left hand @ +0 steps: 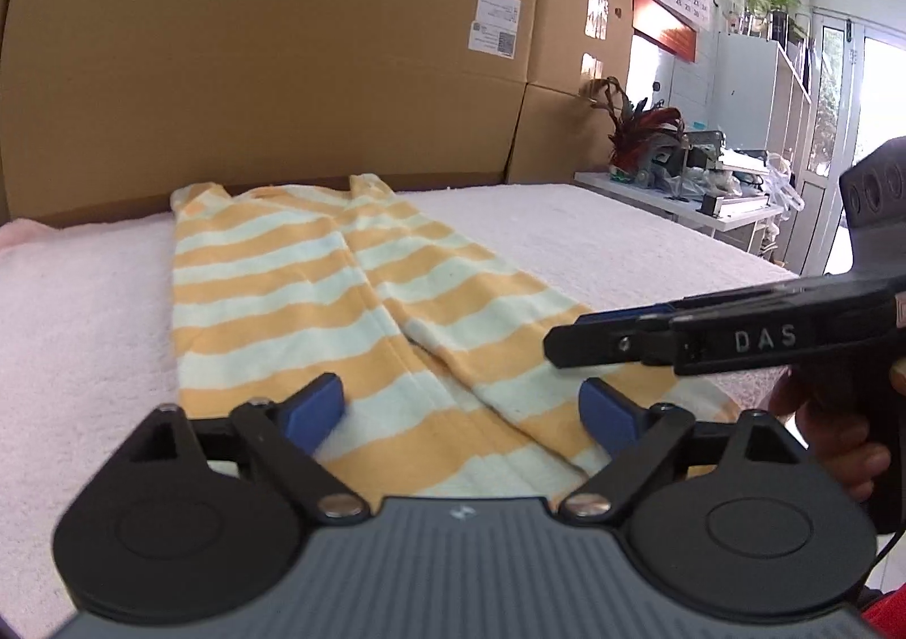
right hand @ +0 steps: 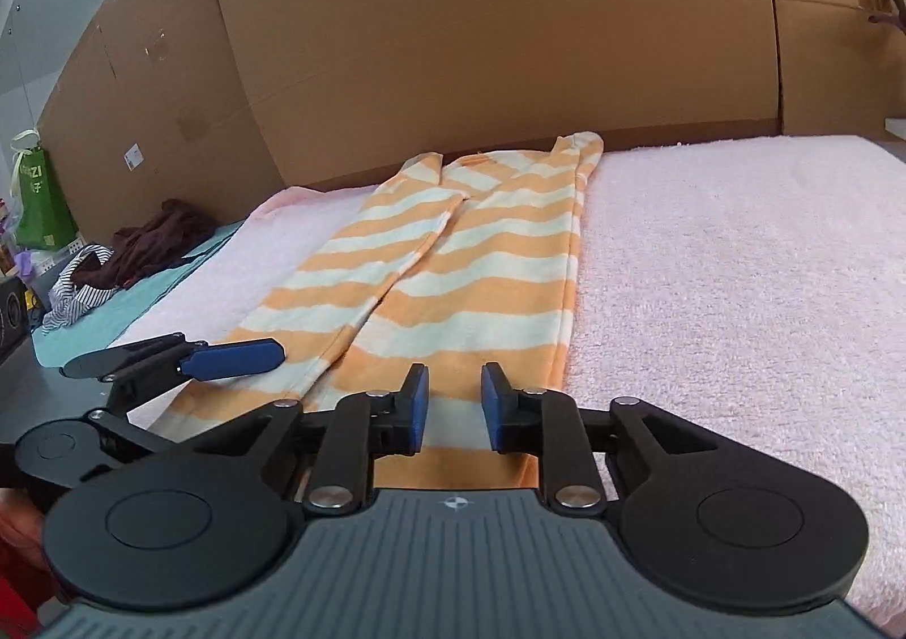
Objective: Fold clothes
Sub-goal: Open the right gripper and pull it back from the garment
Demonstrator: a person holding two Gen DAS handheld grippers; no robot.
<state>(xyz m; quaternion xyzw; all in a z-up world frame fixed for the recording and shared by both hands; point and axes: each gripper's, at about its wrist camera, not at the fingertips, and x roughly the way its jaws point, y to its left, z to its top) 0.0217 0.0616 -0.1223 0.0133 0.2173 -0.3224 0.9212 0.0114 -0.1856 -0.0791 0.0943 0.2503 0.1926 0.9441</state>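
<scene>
Cardboard boxes (right hand: 498,27) wall off the far side of the table (right hand: 736,271), which is covered in pink towel, with the orange-and-white striped garment (right hand: 453,265) lying flat lengthwise, far end touching the boxes, near end under both tongs. Pile of dark and striped clothes (right hand: 130,254) sits on a teal cloth at far left. Left tongs (left hand: 461,415) wide open above the near hem, nothing gripped; right tongs (right hand: 453,407) partly open, pads either side of a stripe, gripping nothing.
</scene>
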